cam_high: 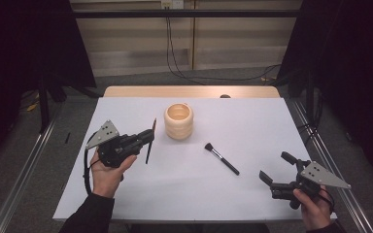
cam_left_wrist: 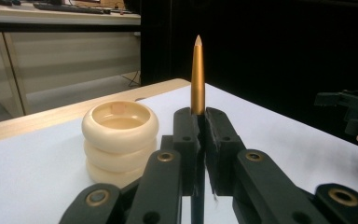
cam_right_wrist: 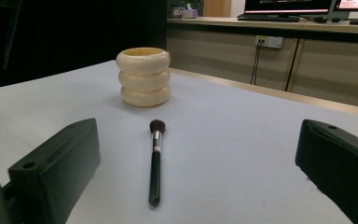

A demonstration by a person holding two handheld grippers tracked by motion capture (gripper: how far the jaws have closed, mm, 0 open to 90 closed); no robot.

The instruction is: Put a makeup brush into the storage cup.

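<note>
One pencil (cam_left_wrist: 197,74) sits clamped upright in the left gripper (cam_high: 148,137) beside the cup (cam_high: 178,120); right gripper (cam_high: 274,170) gapes empty, so lowering it in likely comes next.

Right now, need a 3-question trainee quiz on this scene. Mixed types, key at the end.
1. True or false: the left gripper is shut on the gold-tipped pencil.
2. Multiple choice: where is the makeup brush? A) inside the cream ringed cup B) lying flat on the white table, ahead of the right gripper C) clamped in the right gripper
3. Fill in: the right gripper's jaws stand ____ with nothing between them.

Key:
1. True: the jaws pinch the pencil, which stands upright between them in the left gripper view.
2. B: the brush lies loose on the table, apart from the cup.
3. Open.
</note>
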